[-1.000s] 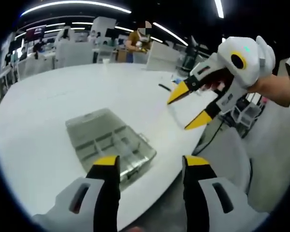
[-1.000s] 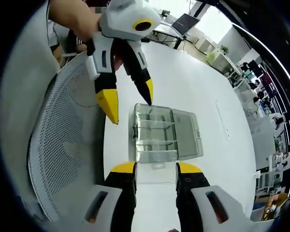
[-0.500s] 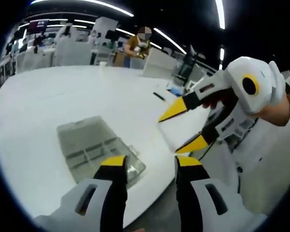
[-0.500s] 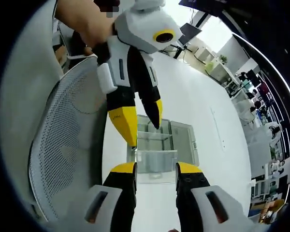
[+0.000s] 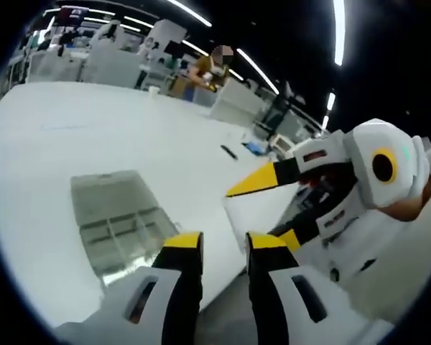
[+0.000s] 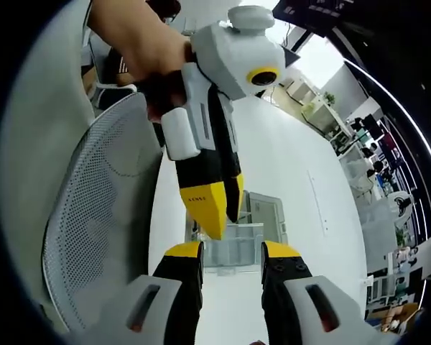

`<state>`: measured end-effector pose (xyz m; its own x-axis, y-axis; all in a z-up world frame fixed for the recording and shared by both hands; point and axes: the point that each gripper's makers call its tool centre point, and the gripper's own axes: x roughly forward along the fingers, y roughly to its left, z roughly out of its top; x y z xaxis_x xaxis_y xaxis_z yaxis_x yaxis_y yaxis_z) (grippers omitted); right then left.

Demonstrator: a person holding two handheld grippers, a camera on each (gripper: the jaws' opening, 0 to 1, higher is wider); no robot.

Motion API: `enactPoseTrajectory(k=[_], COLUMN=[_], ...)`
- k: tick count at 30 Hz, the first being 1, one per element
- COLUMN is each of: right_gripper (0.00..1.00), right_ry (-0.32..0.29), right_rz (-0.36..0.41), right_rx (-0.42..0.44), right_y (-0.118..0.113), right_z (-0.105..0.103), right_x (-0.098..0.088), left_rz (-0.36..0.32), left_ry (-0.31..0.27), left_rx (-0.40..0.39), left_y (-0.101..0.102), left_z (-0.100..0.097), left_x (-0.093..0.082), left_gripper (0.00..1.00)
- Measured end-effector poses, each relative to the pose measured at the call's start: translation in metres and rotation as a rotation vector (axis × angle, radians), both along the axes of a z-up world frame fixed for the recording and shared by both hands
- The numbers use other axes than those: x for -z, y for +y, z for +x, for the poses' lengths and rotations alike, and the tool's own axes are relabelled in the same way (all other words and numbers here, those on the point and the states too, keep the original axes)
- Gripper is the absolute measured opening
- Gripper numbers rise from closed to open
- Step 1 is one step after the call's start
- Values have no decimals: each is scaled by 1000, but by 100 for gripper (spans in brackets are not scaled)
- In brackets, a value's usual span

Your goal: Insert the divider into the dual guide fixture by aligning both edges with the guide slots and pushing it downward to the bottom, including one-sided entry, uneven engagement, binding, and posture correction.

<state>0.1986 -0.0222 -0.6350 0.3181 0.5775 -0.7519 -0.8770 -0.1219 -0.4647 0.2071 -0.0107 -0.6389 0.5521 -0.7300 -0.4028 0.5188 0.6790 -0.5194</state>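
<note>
The divider (image 6: 231, 239) is a thin clear sheet, held across its width between the yellow jaws of my right gripper (image 6: 231, 251). In the left gripper view that right gripper (image 5: 273, 212) comes in from the right with the divider (image 5: 241, 212) in front of it. My left gripper (image 5: 223, 241) has narrowed jaws on either side of the sheet's near edge, with a gap still showing. The guide fixture (image 5: 118, 223), a clear compartment box, lies on the white table (image 5: 129, 129), below and beyond the divider. From the right gripper view the left gripper (image 6: 219, 208) reaches down to the divider's far edge, above the fixture (image 6: 266, 212).
A white mesh chair (image 6: 93, 215) stands close at the table's edge, beside both grippers. A small dark object (image 5: 228, 151) lies on the table further out. A person (image 5: 212, 65) and office furniture are far behind the table.
My left gripper's jaws have narrowed a lot. The two grippers have come together, so the left jaws now straddle the edge of the divider that the right gripper still holds.
</note>
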Motion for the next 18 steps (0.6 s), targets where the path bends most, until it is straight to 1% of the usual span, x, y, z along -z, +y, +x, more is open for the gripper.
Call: enactPoseTrajectory(k=[5,10,13,18], right_gripper=[27,27,27,27], right_ry=[-8,-13,-17,-23], right_rz=[2,2,2,5], right_rx=[-4,-6,-7,-9], right_y=[2,2,2,3], right_z=[0,-1,-1,-1], right_x=[-1,-2,-2,-3], left_rz=[-34,-48,-69,-102], left_ry=[39,54,72,85], left_rx=[-12,-4,-4,-11], left_y=[-1,-4,-5,-7], left_z=[-1,-3,-4,-5], left_x=[1,-1,-1,-3], left_gripper=[15,11,8,4])
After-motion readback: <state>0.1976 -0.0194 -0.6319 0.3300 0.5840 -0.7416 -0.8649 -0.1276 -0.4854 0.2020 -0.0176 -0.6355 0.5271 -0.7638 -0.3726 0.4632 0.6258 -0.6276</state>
